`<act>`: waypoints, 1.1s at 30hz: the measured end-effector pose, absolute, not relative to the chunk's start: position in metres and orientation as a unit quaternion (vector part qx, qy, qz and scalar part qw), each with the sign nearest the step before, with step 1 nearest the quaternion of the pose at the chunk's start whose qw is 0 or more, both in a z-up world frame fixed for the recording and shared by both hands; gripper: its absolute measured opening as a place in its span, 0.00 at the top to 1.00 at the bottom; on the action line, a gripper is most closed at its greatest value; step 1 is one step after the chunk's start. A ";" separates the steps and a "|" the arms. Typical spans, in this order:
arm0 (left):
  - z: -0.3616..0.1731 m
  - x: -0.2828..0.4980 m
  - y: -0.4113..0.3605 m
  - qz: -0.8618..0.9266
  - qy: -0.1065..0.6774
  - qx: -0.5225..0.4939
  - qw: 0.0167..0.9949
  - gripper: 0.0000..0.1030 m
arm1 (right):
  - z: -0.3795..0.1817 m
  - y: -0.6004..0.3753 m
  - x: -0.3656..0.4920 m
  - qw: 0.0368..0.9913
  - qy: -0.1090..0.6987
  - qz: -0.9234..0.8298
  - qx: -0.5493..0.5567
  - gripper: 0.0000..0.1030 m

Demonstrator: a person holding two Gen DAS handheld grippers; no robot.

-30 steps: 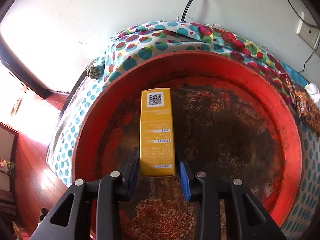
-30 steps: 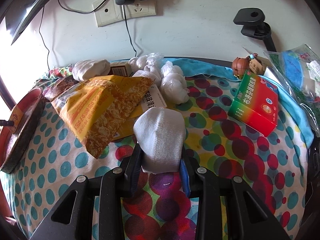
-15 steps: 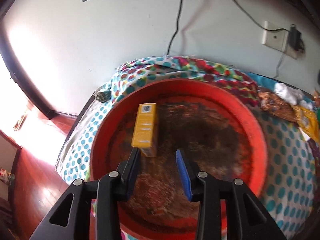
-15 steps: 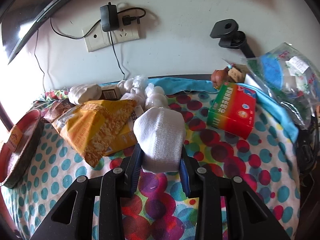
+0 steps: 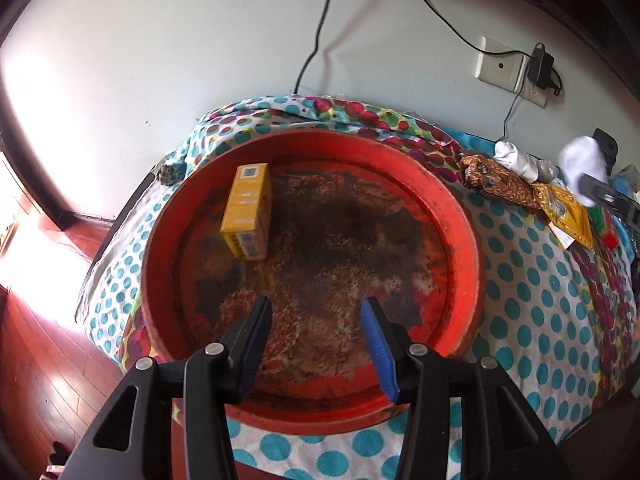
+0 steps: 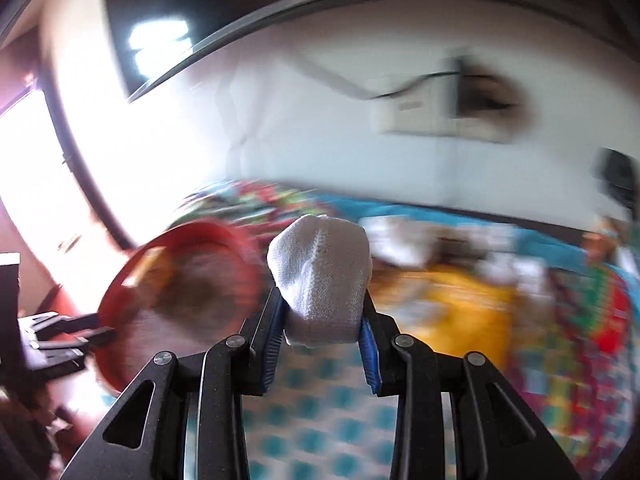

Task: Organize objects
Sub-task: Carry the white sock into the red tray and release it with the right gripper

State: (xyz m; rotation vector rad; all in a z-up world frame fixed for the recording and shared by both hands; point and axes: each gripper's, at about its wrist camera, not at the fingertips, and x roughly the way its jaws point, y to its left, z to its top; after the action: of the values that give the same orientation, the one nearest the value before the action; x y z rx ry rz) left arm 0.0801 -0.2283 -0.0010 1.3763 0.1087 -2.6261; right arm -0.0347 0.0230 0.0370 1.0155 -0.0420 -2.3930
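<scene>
The yellow carton (image 5: 245,212), lying in the red tray (image 5: 460,216) ahead and left of the left gripper (image 5: 316,344), carries a QR code near its far end and a barcode on its near end flap. Rows of small print run along its top face, too small to read. In the right wrist view everything is blurred, with no lettering legible.

Box (image 5: 245,210) in tray (image 5: 466,248), left side.

Both wrist views look steeply down, sharing the red tray (image 5: 468,248) on the dotted cloth (image 5: 532,280).
</scene>
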 end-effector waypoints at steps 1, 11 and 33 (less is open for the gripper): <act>-0.002 0.083 -0.233 -0.881 0.040 0.463 0.091 0.53 | 0.031 -0.003 -0.040 0.287 -0.009 -0.875 0.390 0.69; 0.000 0.112 -0.271 -0.883 0.045 0.454 0.113 0.52 | -0.020 -0.163 -0.085 0.314 0.107 -0.828 0.453 0.69; -0.007 0.104 -0.266 -0.882 0.071 0.457 0.086 0.51 | 0.001 -0.116 -0.063 0.285 0.121 -0.857 0.411 0.44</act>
State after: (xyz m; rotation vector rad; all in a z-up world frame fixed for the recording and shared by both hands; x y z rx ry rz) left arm 0.1037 -0.2662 -0.0075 1.3625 0.2106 -2.6291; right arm -0.0633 -0.1158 0.0006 1.0989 0.3239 -2.2928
